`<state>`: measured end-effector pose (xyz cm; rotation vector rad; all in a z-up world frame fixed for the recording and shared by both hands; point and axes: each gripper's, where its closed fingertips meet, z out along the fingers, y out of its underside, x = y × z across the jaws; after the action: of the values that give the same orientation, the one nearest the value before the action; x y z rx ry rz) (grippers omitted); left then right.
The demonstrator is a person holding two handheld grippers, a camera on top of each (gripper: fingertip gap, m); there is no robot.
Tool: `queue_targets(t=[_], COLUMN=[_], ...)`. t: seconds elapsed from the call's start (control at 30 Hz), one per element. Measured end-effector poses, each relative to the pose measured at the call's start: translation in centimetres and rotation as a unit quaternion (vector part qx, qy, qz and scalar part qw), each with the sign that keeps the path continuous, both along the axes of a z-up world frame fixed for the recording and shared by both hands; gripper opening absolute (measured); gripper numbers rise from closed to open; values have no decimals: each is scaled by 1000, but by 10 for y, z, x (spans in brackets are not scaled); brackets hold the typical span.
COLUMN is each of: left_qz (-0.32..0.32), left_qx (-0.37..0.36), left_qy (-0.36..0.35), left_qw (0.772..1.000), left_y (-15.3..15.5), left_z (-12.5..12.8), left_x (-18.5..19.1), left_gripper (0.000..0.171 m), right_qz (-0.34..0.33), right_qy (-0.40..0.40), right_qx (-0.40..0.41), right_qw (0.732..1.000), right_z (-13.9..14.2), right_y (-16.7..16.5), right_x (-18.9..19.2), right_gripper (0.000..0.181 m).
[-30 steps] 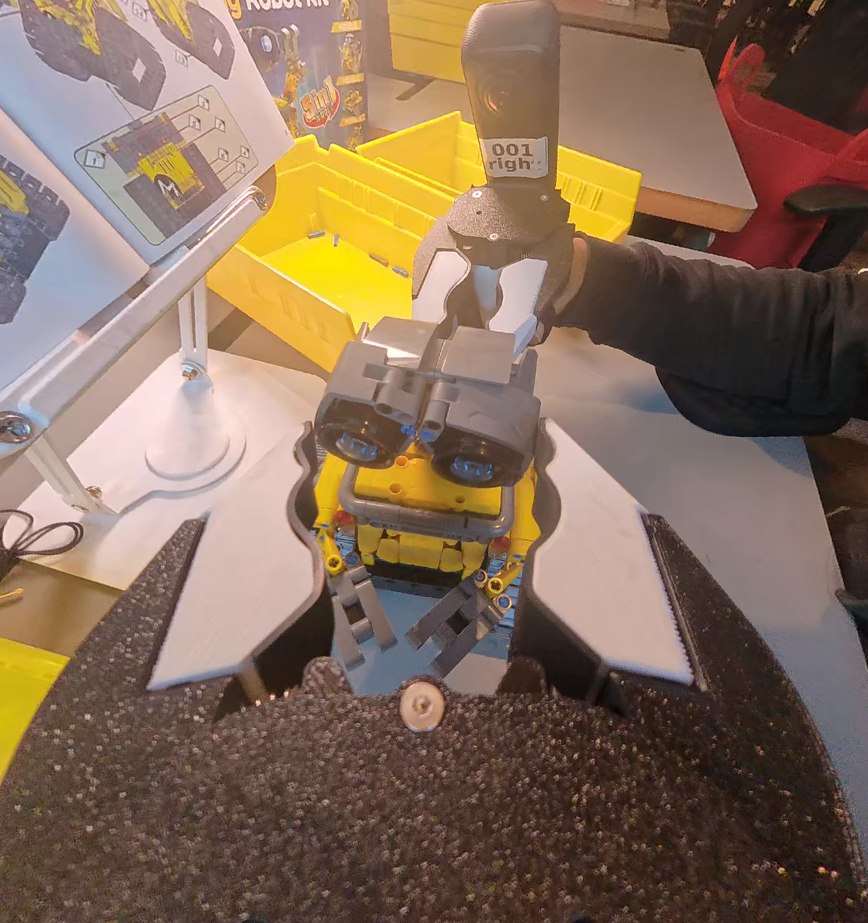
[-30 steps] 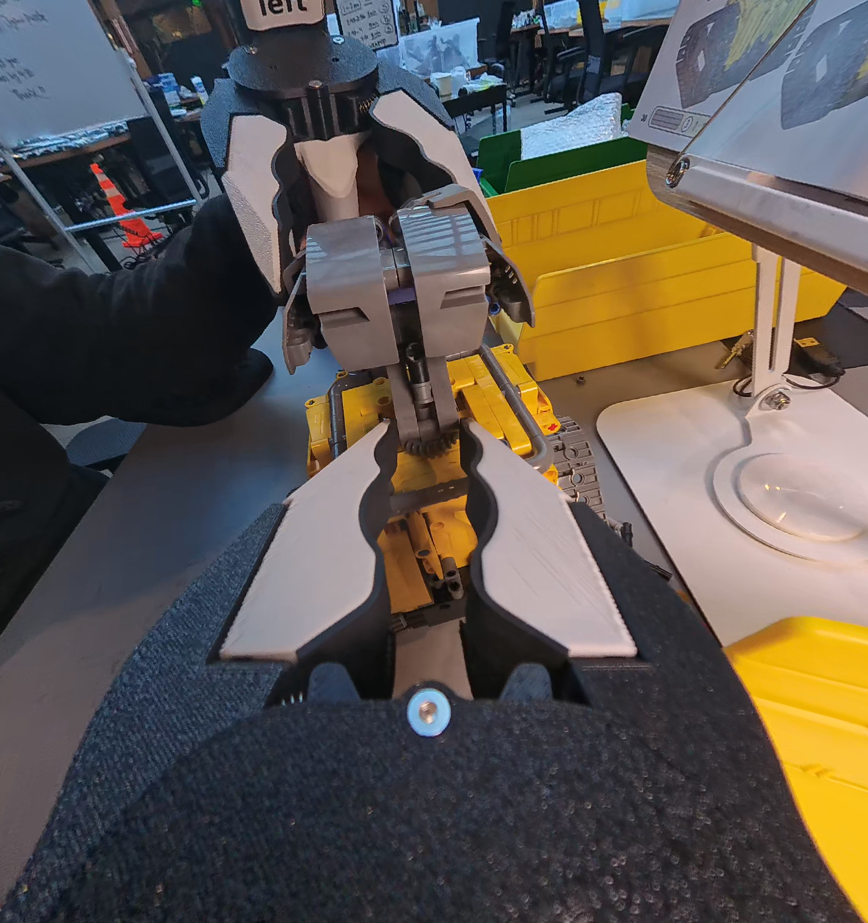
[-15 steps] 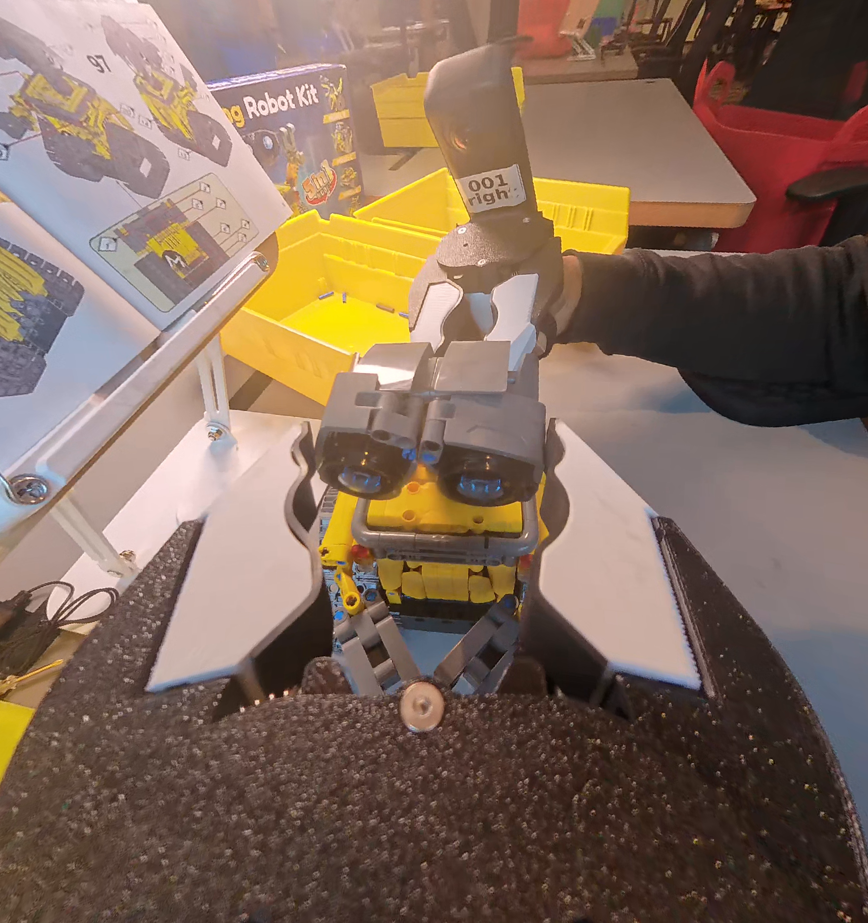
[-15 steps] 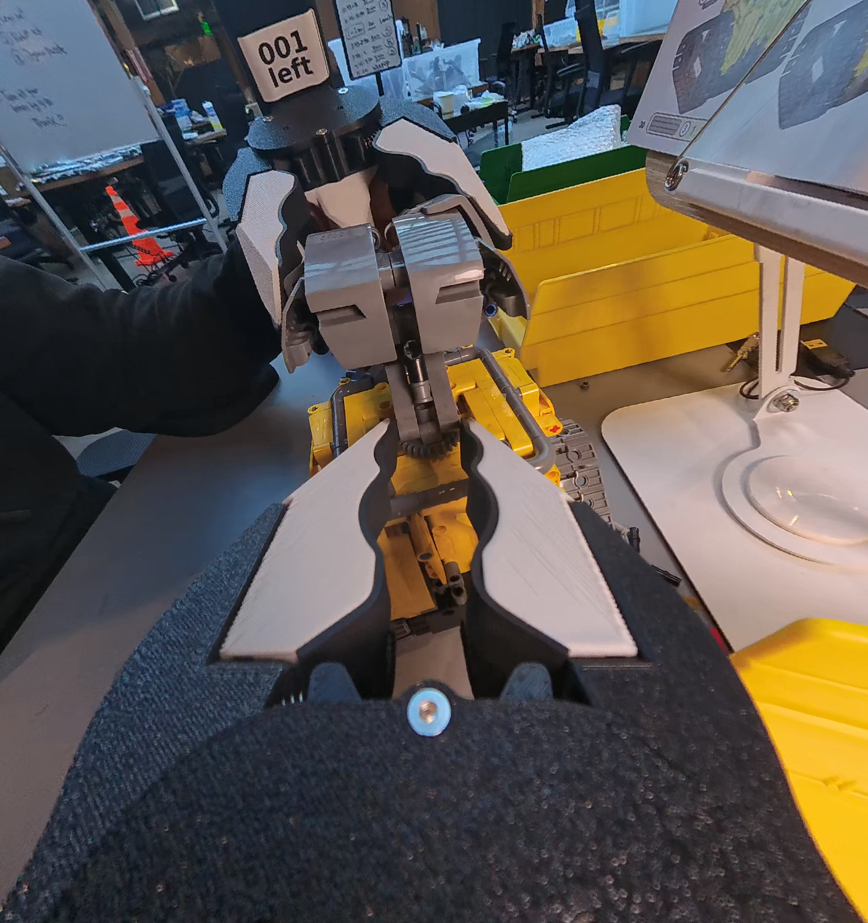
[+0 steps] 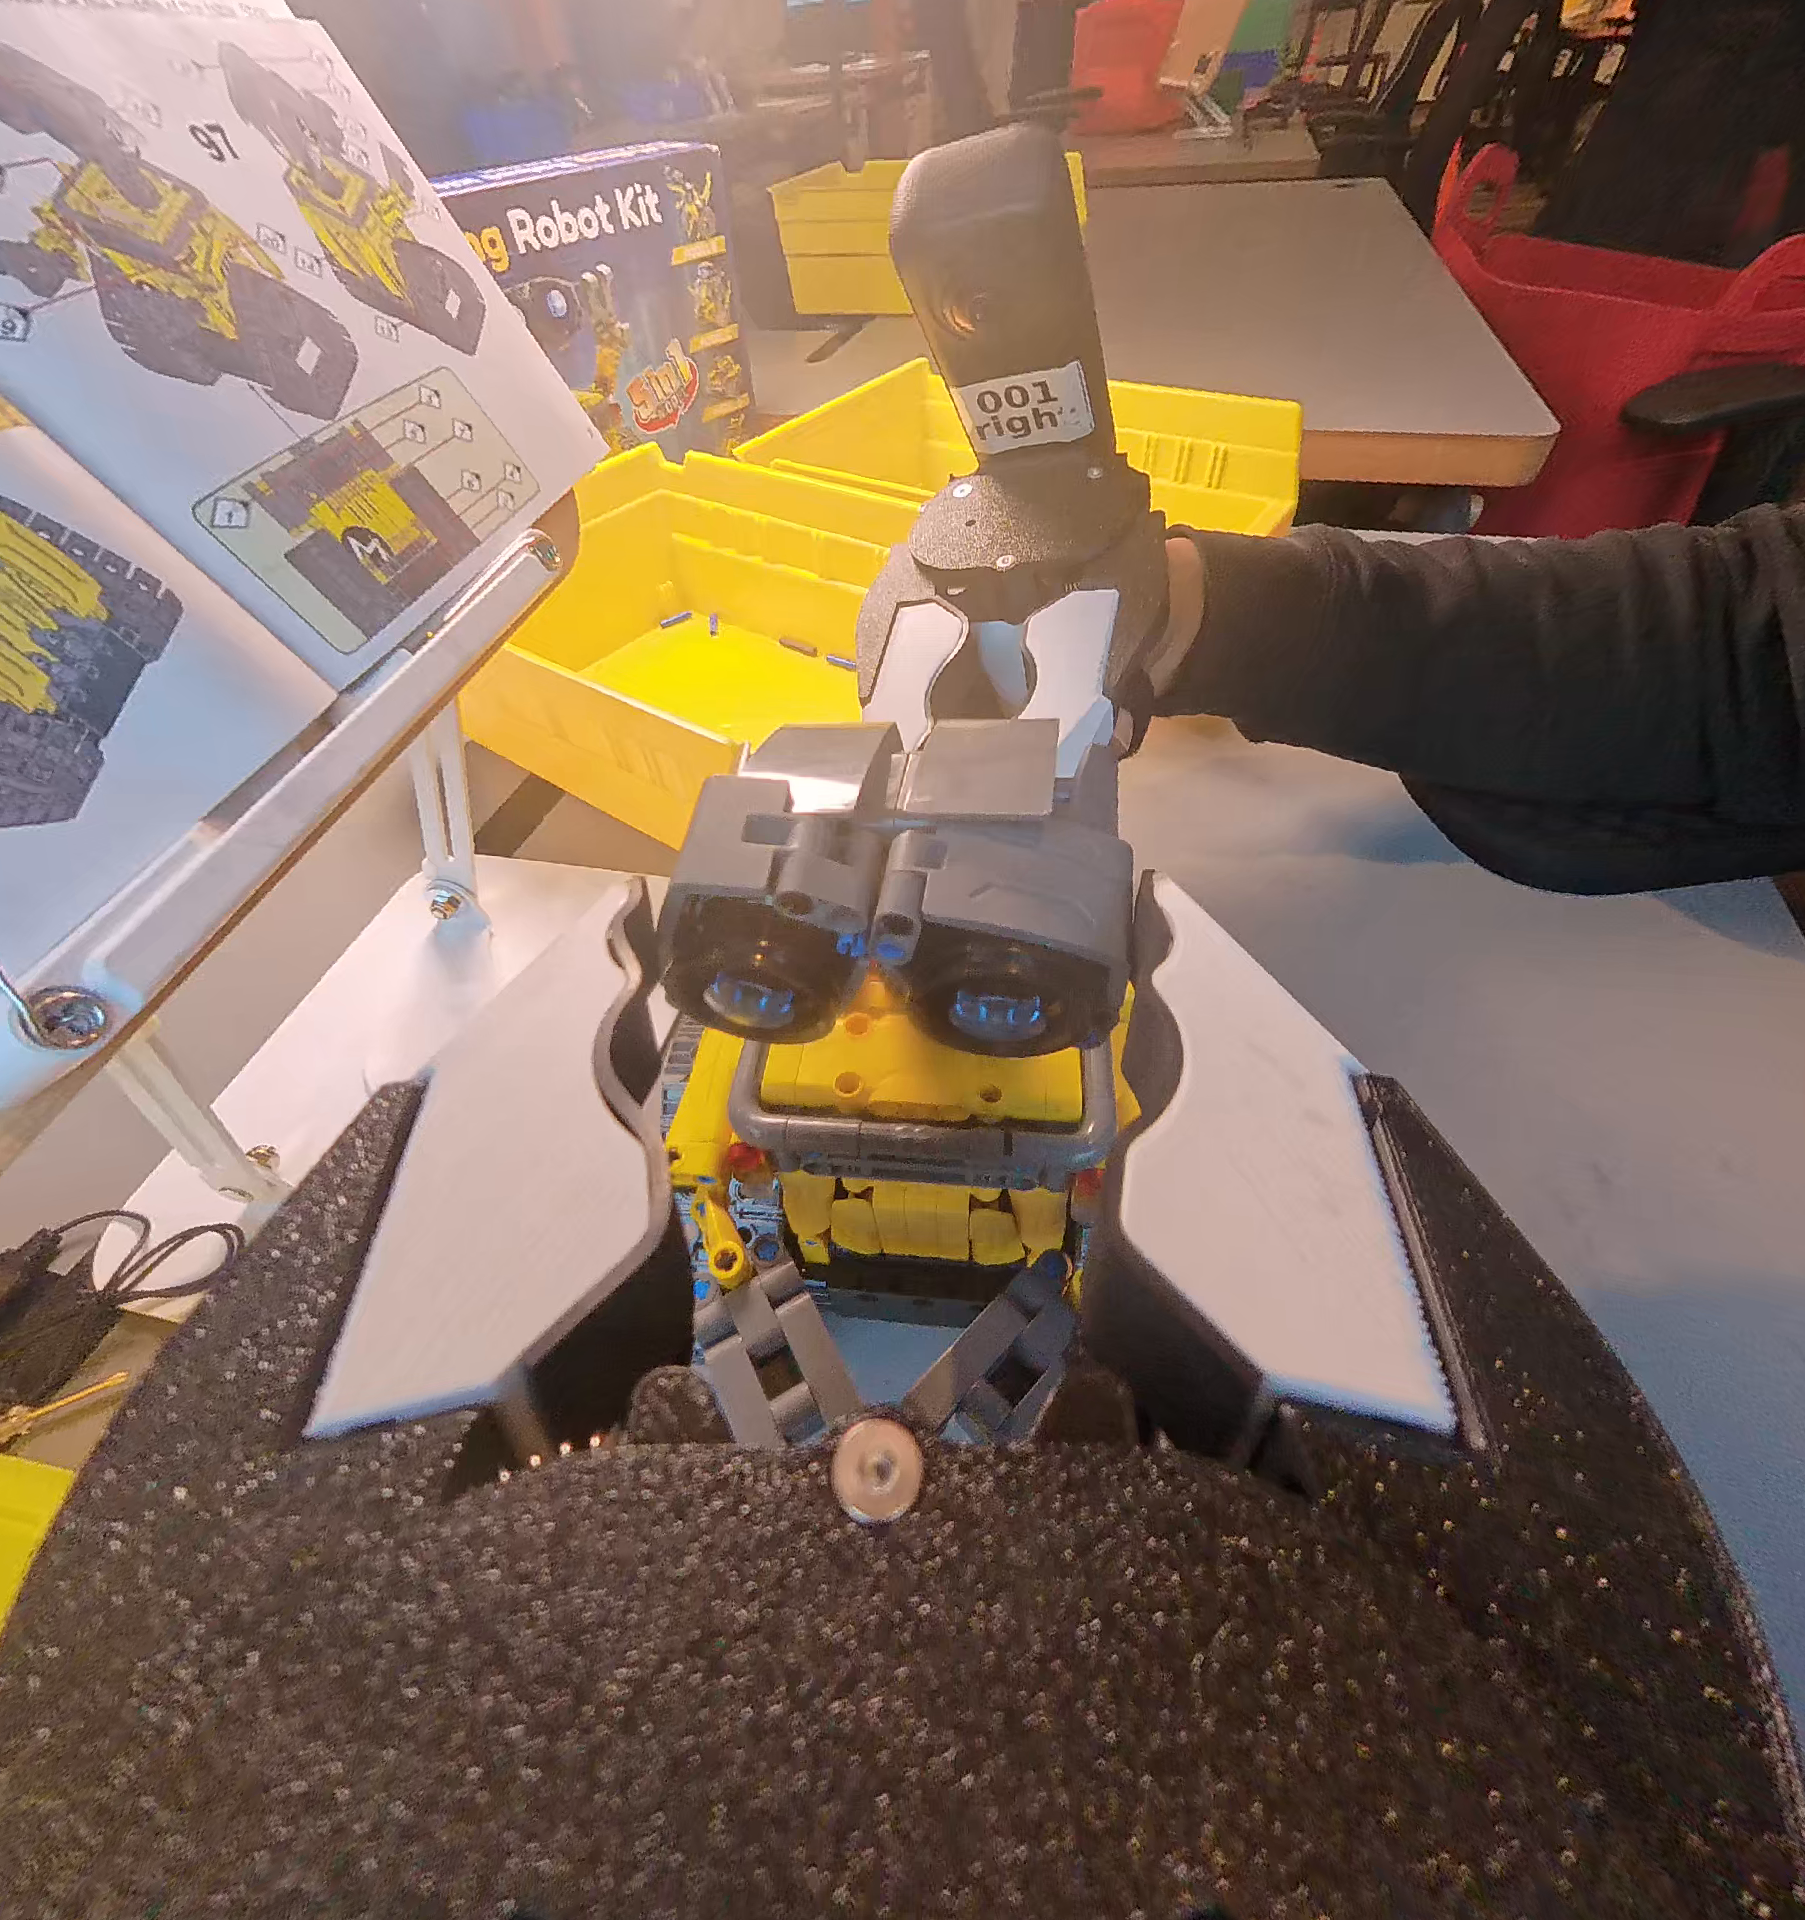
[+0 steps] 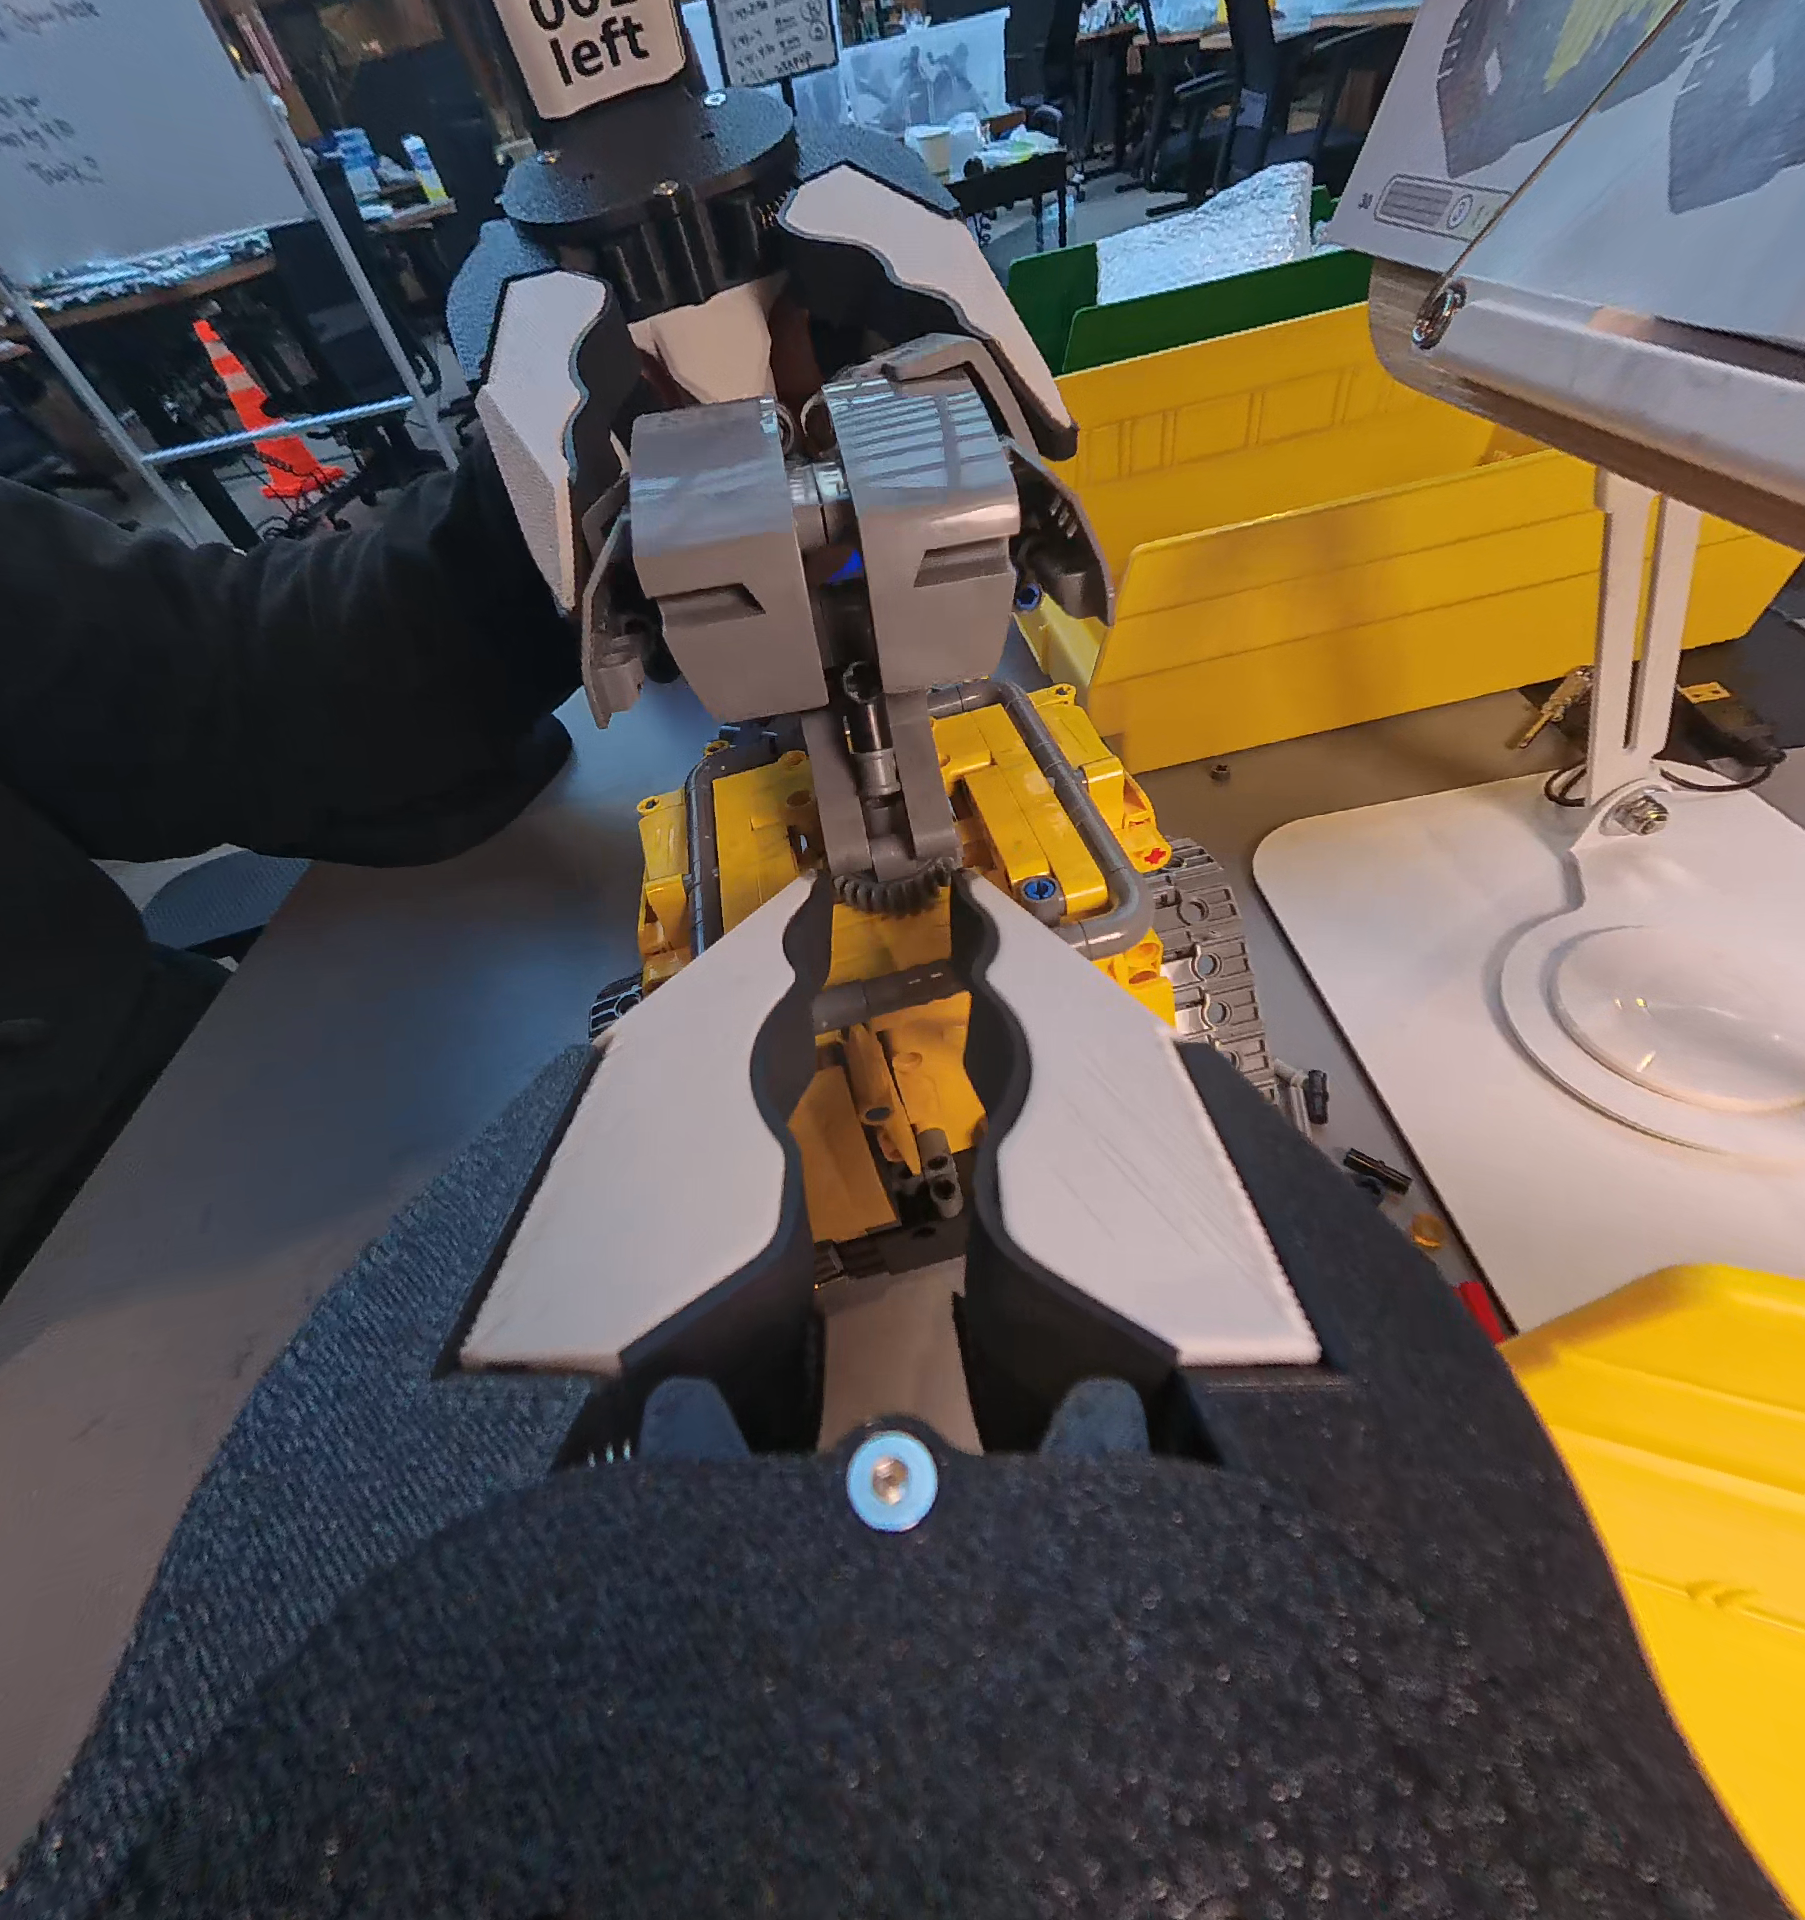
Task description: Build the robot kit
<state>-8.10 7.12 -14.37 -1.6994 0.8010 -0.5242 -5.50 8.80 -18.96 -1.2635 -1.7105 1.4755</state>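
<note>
Left tool (image 5: 893, 935) tipped lower, spread around toy robot (image 5: 908, 1091), right tool (image 6: 887, 904) clamped on neck.

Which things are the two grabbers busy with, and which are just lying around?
At the grippers:
toy robot; left gripper flanking its grey head; right gripper either side of its neck.

Lying about:
yellow bin; instruction sheet; kit box; loose small parts.
</note>
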Motion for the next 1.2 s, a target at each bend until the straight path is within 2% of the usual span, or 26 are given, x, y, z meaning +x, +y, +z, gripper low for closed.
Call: queue_targets(t=[0.13, 0.5, 1.2], left_qz=[12, 44, 36], left_qx=[0, -4, -5], left_qy=[3, -9, -37], left_qw=[1000, 999, 999], left_y=[2, 11, 12], left_z=[3, 9, 9], left_x=[4, 14, 13], left_gripper=[90, 91, 91], right_qz=[-4, -13, -19], right_qy=[9, 4, -7], right_qx=[3, 19, 27], right_qw=[1000, 1000, 999], right_z=[4, 1, 0], right_y=[2, 2, 2], right_x=[0, -3, -2], right_gripper=[28, 25, 24])
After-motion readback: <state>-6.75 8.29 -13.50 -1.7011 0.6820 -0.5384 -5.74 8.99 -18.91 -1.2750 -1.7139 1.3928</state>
